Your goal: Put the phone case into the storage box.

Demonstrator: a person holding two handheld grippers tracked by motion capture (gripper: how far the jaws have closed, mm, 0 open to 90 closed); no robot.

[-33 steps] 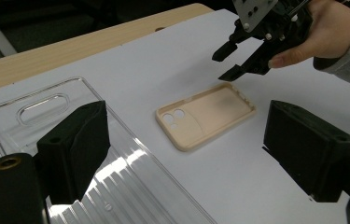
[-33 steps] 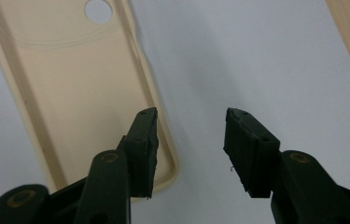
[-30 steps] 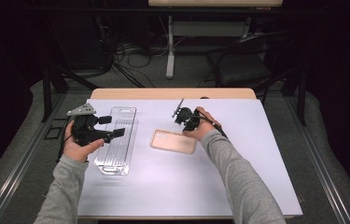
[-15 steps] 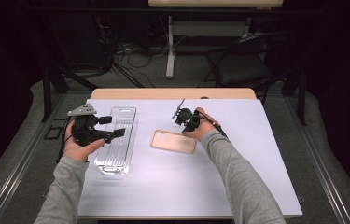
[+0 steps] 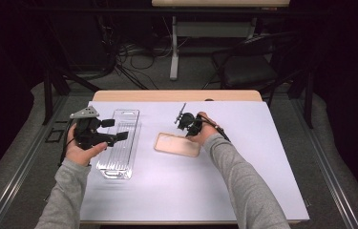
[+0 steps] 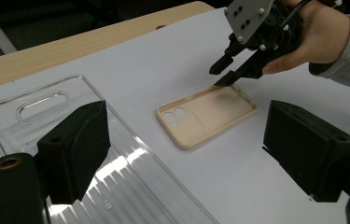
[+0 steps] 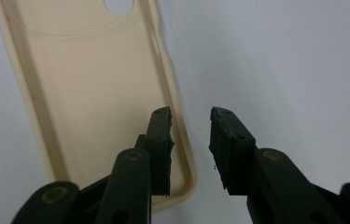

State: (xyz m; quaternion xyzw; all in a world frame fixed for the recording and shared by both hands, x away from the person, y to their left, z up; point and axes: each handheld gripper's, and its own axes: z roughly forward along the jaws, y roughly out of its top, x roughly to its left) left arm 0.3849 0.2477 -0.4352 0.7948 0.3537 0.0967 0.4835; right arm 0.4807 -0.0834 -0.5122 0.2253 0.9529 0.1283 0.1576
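A beige phone case [image 5: 177, 144] lies hollow side up on the white table [image 5: 262, 152]. My right gripper [image 5: 185, 131] is tipped down at its far right corner. In the right gripper view the case [image 7: 84, 79] has its rim between the jaws of the right gripper [image 7: 189, 116], one jaw inside the shell and one outside. The jaws have just been closing, and a gap still shows on both sides of the rim. My left gripper [image 5: 115, 130] hovers open over a clear plastic tray [image 5: 119, 148], with nothing between its jaws. The left gripper view shows the case [image 6: 207, 114] and the right gripper [image 6: 224, 77].
The clear tray [image 6: 32, 102] lies lengthwise at the left of the table. A bare wooden strip [image 5: 176, 95] runs along the table's far edge. Beyond it stand a chair [image 5: 248, 71] and cables on the floor.
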